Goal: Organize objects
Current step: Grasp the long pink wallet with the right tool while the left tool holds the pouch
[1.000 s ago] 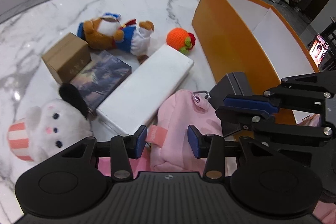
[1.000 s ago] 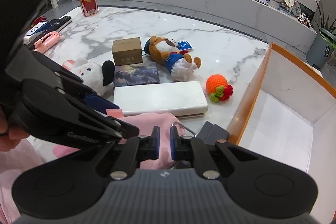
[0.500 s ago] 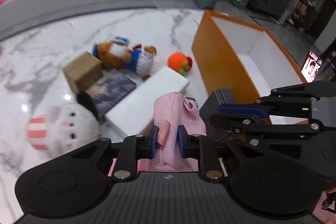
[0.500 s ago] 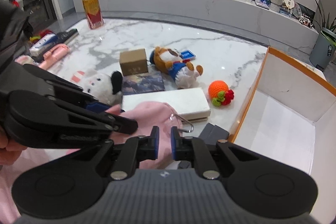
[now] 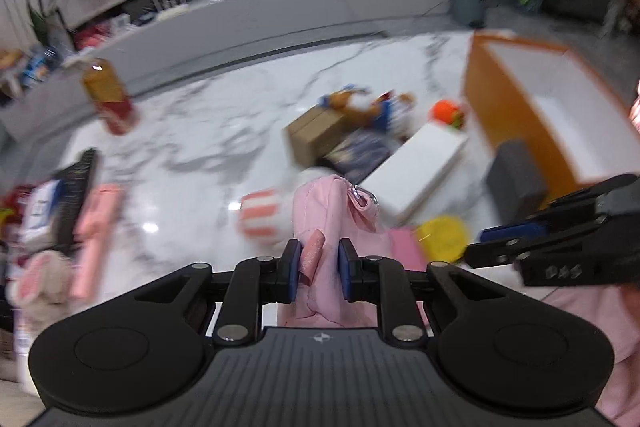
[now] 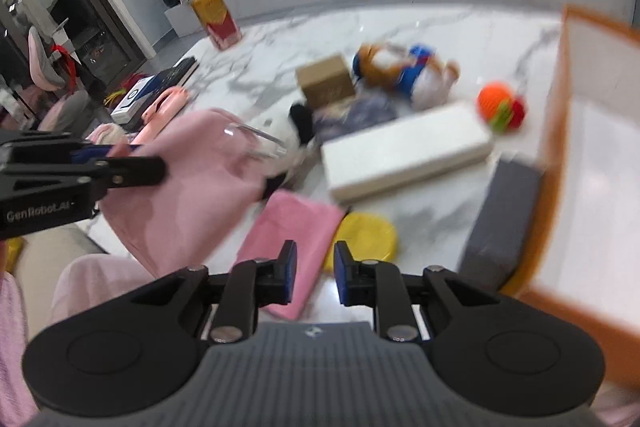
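Note:
My left gripper (image 5: 319,269) is shut on the pink bag (image 5: 332,215) and holds it up off the marble table; the bag also shows at the left of the right wrist view (image 6: 192,179). My right gripper (image 6: 315,277) is open a little and empty, above a pink cloth (image 6: 292,239) and a yellow disc (image 6: 366,239). The orange box (image 6: 592,131) with a white inside stands at the right. A long white box (image 6: 404,153), a grey block (image 6: 504,223), an orange knitted toy (image 6: 500,107), a bear plush (image 6: 404,75) and a cardboard box (image 6: 326,85) lie on the table.
A dark book (image 6: 356,115) lies by the cardboard box. A striped white plush (image 5: 262,217) sits behind the bag. A drink bottle (image 5: 110,99), a pink handle-shaped object (image 5: 98,227) and a keyboard (image 5: 78,187) sit at the table's left side.
My left gripper closed on the pink bag and lifted it up and to the left. My right gripper opened slightly and drew back. The pink cloth and yellow disc came into view.

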A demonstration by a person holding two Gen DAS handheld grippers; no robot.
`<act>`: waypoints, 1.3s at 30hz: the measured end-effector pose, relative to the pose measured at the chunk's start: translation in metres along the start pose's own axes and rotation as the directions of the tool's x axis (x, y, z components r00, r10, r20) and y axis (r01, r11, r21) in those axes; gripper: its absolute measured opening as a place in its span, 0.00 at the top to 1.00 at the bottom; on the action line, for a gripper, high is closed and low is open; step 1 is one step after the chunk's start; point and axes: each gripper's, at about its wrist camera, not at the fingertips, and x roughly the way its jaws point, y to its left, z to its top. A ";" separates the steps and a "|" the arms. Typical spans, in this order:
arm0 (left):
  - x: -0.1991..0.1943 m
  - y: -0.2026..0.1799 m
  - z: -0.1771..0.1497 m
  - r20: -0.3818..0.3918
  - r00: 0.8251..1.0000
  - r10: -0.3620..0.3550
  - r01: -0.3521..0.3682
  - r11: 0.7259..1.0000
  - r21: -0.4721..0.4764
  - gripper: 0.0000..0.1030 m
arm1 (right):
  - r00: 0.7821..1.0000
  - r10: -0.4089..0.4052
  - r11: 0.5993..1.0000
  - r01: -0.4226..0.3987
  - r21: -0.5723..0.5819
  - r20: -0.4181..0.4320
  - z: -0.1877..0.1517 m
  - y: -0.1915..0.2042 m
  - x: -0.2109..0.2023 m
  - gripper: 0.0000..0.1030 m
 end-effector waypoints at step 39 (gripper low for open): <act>0.048 -0.003 -0.025 -0.084 0.996 -0.034 0.030 0.998 -0.054 0.79 | 0.979 0.204 0.951 -0.202 0.235 0.016 0.009 0.019 0.051 0.72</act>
